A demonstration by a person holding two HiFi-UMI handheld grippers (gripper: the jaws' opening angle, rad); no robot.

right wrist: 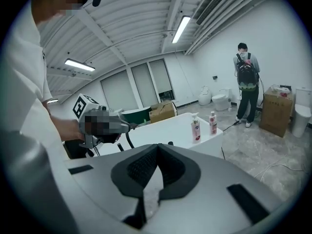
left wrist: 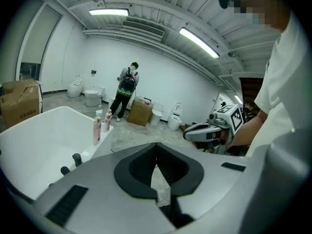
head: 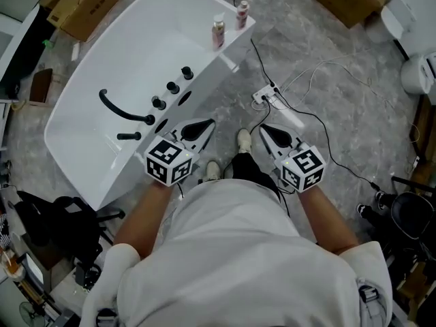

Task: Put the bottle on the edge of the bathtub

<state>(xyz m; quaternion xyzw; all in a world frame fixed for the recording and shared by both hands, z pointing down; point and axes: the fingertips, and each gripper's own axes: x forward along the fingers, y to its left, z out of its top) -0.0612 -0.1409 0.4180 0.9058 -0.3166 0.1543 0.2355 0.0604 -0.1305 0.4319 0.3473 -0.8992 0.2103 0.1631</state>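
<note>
Tub (head: 136, 39) on grey floor (head: 327, 67); two bottles (head: 218, 31) upright on tub edge; power strip (head: 267, 98), boxes (head: 82, 5) on floor.

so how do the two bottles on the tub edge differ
The pump bottle is taller with a pump head; the capped bottle is shorter with a plain cap. The pump bottle looks pink; the capped bottle whitish with a red label. Both stand upright on the bathtub edge.

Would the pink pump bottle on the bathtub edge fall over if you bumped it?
Probably: the pump bottle looks tall and narrow, so it likely tips easily. It stands on the bathtub edge, so it might drop off.
</note>
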